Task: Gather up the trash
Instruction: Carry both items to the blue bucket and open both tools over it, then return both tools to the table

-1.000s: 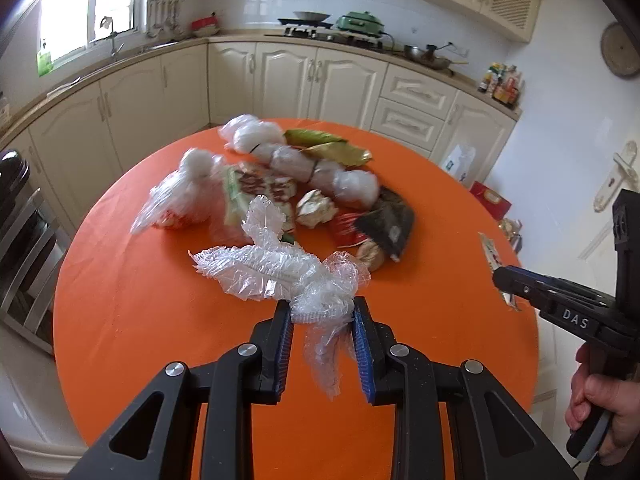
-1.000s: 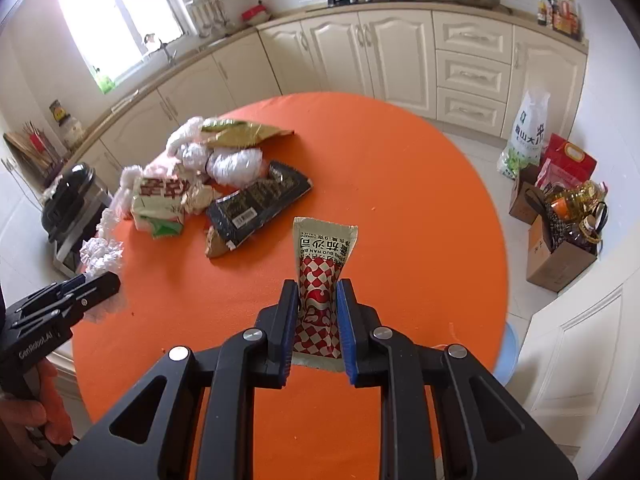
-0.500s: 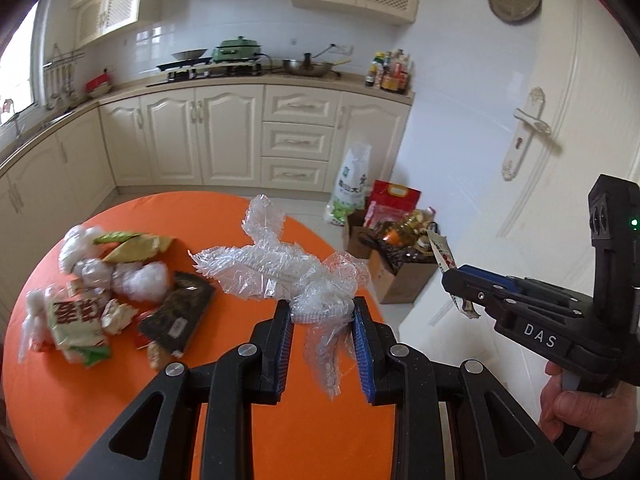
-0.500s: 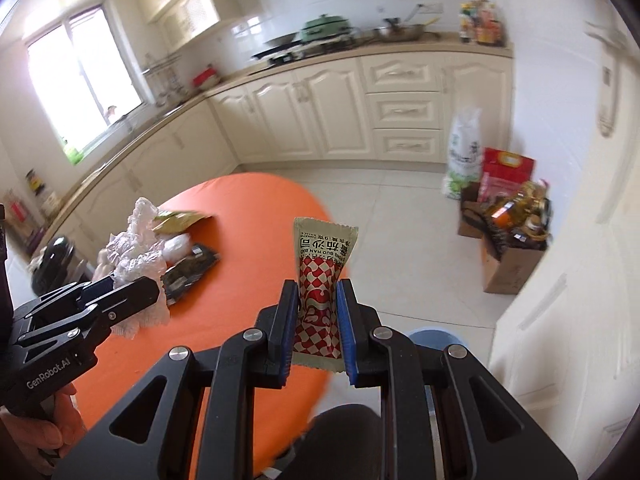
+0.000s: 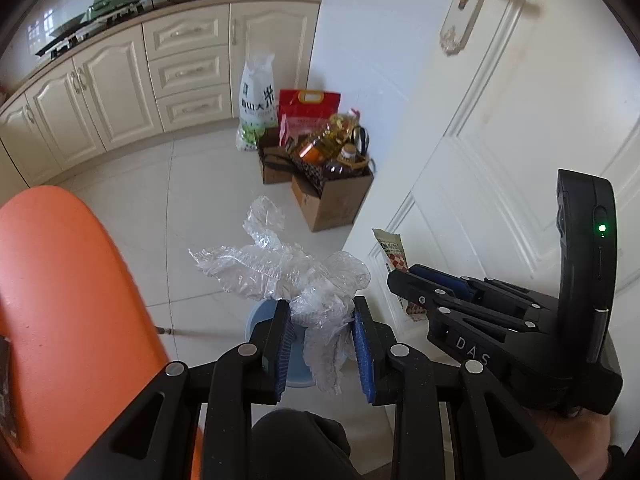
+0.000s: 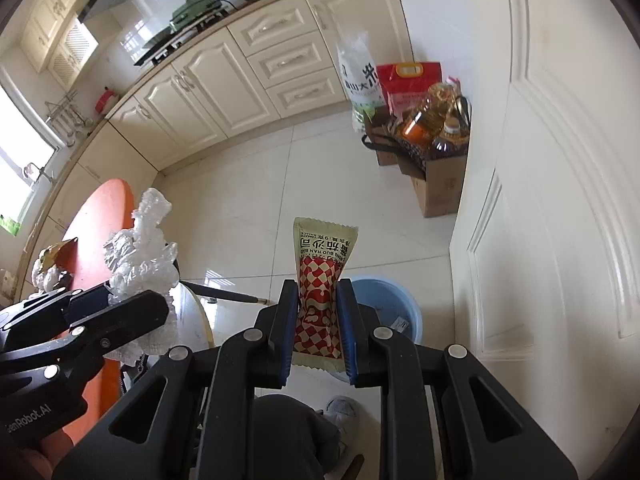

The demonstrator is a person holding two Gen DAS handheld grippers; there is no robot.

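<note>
Home kitchen, cream cabinets [image 5: 120,80], stove [image 6: 188,12], tiled floor [image 6: 248,200]

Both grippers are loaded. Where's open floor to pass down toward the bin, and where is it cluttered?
Bare tile lies between the orange table, the cabinets and the blue bin. Crowded: cardboard boxes and sacks beside the white door.

Two grippers were counted, the left gripper [image 5: 322,338] and the right gripper [image 6: 318,328], each carrying one item: one bundle of clear plastic wrap [image 5: 280,268] and one red-checked sauce packet [image 6: 320,280]. On the floor stood one blue bin [image 6: 394,308], two cardboard boxes [image 5: 332,200], one white rice sack [image 5: 258,100] and one red bag [image 5: 308,110]. One orange table [image 5: 60,280] and one white door [image 5: 500,140] were also recorded.
</note>
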